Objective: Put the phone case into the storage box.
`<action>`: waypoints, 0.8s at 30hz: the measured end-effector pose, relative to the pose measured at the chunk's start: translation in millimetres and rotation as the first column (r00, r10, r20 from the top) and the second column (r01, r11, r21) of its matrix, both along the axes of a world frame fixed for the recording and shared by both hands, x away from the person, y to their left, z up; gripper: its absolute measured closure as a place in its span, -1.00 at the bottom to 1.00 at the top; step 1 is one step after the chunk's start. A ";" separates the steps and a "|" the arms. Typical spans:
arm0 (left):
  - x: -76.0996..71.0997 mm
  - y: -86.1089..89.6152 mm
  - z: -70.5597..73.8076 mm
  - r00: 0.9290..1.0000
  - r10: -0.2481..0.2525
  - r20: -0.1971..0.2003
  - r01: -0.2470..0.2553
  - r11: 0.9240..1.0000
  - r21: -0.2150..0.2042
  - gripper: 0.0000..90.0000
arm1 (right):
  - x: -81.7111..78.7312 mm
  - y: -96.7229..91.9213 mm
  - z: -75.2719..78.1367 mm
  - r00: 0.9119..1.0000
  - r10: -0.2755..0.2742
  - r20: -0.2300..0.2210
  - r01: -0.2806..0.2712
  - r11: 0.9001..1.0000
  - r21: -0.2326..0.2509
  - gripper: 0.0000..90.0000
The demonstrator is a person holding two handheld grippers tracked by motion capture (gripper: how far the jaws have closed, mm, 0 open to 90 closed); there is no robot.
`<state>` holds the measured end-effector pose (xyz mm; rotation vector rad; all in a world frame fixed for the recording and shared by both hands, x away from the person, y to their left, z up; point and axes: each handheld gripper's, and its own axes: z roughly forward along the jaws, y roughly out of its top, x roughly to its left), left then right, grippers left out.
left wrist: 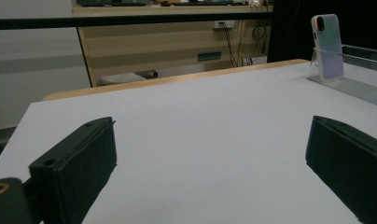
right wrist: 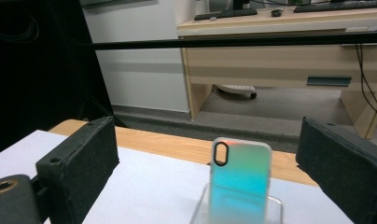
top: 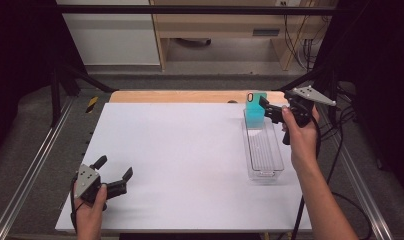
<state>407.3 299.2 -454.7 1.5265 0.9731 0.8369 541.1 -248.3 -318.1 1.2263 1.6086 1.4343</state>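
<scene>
A teal iridescent phone (top: 254, 111) stands upright at the far end of a clear plastic bin (top: 264, 159) on the right of the white board. My right gripper (top: 269, 111) is open and hovers just right of the phone's top. In the right gripper view the phone (right wrist: 240, 182) stands a little ahead of the wide-apart jaws, its camera cutout at the upper left. My left gripper (top: 115, 167) rests open at the board's near left corner with nothing in it. Its own view shows the phone (left wrist: 327, 46) far off to the right, in the bin (left wrist: 364, 84).
The white board (top: 180, 160) lies on a wooden table (top: 190, 96). Black frame bars (top: 190, 9) cross above the far edge, and metal rails (top: 35, 165) run along both sides. A desk and cables stand beyond the table.
</scene>
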 end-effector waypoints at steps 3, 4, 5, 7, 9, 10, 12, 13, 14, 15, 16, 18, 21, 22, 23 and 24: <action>-0.1 7.6 0.3 1.000 0.015 0.007 -0.014 1.000 -0.013 -0.97 | -5.2 -8.2 -0.2 1.000 -0.011 0.013 0.011 1.000 0.013 -0.87; 0.0 11.1 0.5 1.000 0.020 0.008 -0.020 1.000 -0.017 -0.97 | -6.6 -10.1 0.0 1.000 -0.017 0.016 0.016 1.000 0.019 -0.87; 0.2 13.4 0.5 1.000 0.025 0.009 -0.025 0.999 -0.023 -0.97 | -8.9 -13.4 0.1 0.999 -0.026 0.024 0.026 0.999 0.021 -0.87; 0.0 17.6 0.2 0.999 0.033 0.012 -0.032 0.999 -0.029 -0.97 | -13.0 -18.0 0.4 0.999 -0.031 0.034 0.030 0.999 0.026 -0.87; -0.4 21.3 0.0 0.999 0.034 0.013 -0.033 0.999 -0.037 -0.97 | -17.3 -21.9 0.1 0.998 -0.038 0.046 0.036 0.999 0.030 -0.88; -0.7 23.0 0.0 0.999 0.036 0.014 -0.036 0.999 -0.039 -0.97 | -19.5 -24.1 -0.1 0.998 -0.038 0.049 0.037 0.999 0.033 -0.88; -0.7 24.3 0.1 0.999 0.039 0.015 -0.038 0.998 -0.044 -0.97 | -23.6 -28.3 -0.6 0.998 -0.047 0.052 0.045 0.998 0.036 -0.89; -0.6 25.1 0.2 0.999 0.041 0.015 -0.040 0.998 -0.048 -0.97 | -25.9 -30.4 -0.8 0.997 -0.049 0.053 0.047 0.998 0.037 -0.89; -0.6 25.7 0.2 0.999 0.042 0.015 -0.041 0.998 -0.047 -0.97 | -27.9 -32.6 -1.2 0.997 -0.052 0.057 0.050 0.998 0.036 -0.90; -0.7 26.1 0.1 0.999 0.042 0.014 -0.041 0.998 -0.047 -0.97 | -27.9 -32.6 -1.2 0.997 -0.052 0.057 0.050 0.998 0.036 -0.90; -0.5 26.5 0.0 0.999 0.041 0.014 -0.040 0.998 -0.047 -0.97 | -32.1 -36.6 -2.3 0.997 -0.054 0.061 0.052 0.998 0.036 -0.91; -0.6 26.4 -0.2 0.999 0.038 0.014 -0.037 0.998 -0.047 -0.97 | -36.1 -40.3 -4.0 0.996 -0.059 0.063 0.057 0.998 0.037 -0.93; -0.4 26.3 -0.1 0.999 0.033 0.014 -0.033 0.999 -0.043 -0.97 | -40.1 -43.7 -6.2 0.996 -0.061 0.065 0.059 0.998 0.036 -0.94; -0.5 26.2 -0.2 0.999 0.032 0.015 -0.031 0.999 -0.042 -0.97 | -42.0 -45.2 -7.3 0.996 -0.058 0.068 0.056 0.998 0.032 -0.94; -0.6 26.4 -0.3 1.000 0.027 0.014 -0.026 0.999 -0.040 -0.97 | -46.2 -47.8 -8.9 0.996 -0.057 0.067 0.055 0.998 0.026 -0.94; -0.6 26.5 -0.5 1.000 0.027 0.014 -0.027 0.999 -0.041 -0.98 | -48.1 -49.3 -9.7 0.996 -0.051 0.071 0.049 0.999 0.024 -0.94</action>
